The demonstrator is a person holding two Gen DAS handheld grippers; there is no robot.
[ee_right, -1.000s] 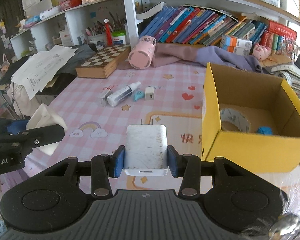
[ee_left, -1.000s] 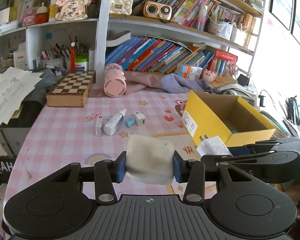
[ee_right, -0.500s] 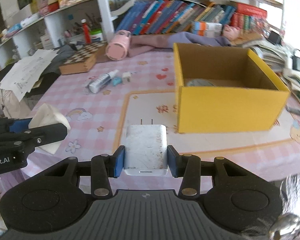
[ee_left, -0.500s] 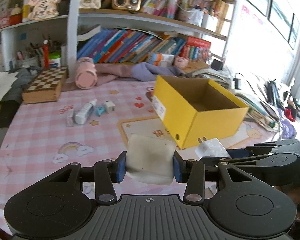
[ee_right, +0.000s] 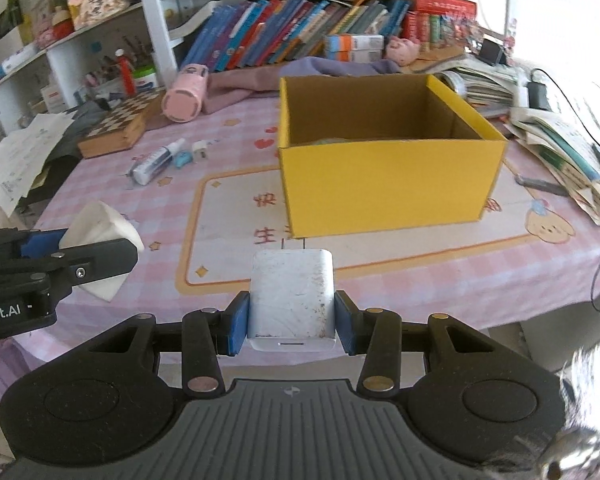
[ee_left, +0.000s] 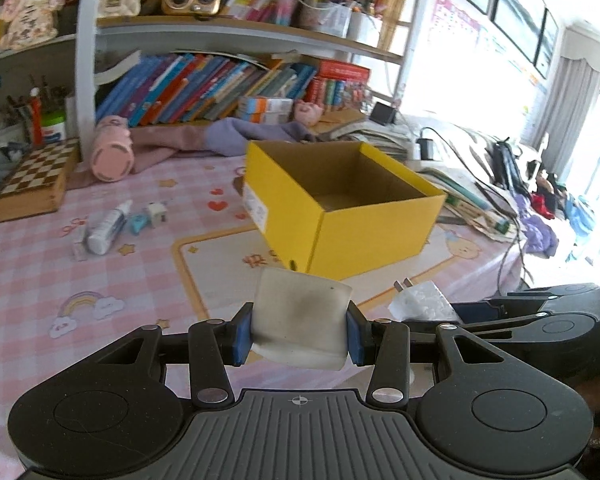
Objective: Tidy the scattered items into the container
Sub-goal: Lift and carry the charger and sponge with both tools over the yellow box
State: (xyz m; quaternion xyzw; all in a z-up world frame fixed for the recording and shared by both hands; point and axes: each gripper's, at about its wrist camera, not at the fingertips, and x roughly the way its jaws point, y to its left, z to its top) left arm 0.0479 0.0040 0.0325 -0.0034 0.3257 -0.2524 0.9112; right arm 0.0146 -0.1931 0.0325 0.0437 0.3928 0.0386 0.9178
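Note:
My left gripper (ee_left: 299, 334) is shut on a white smudged eraser block (ee_left: 301, 316), held above the table's near edge. My right gripper (ee_right: 291, 318) is shut on a white plug charger (ee_right: 292, 294), prongs pointing forward. The open yellow box (ee_left: 352, 216) stands ahead of both; it shows in the right wrist view (ee_right: 388, 184) with a tape roll barely visible inside. Scattered items lie far left: a white bottle (ee_left: 108, 228), a blue clip (ee_left: 138, 224), a small white cube plug (ee_left: 157, 212) and a small tube (ee_left: 78, 242). The eraser block (ee_right: 100, 232) also shows in the right wrist view.
A chessboard box (ee_left: 36, 180) and a pink cylinder (ee_left: 112, 154) lie at the back left by a purple cloth (ee_left: 236, 136). Bookshelves stand behind. Papers and cables (ee_right: 560, 136) pile at the table's right. Loose sheets (ee_right: 16, 160) hang at the left.
Both grippers have drawn back and swung right with their items still held; the yellow box now sits farther ahead and more central, and the scattered items have shifted to the left.

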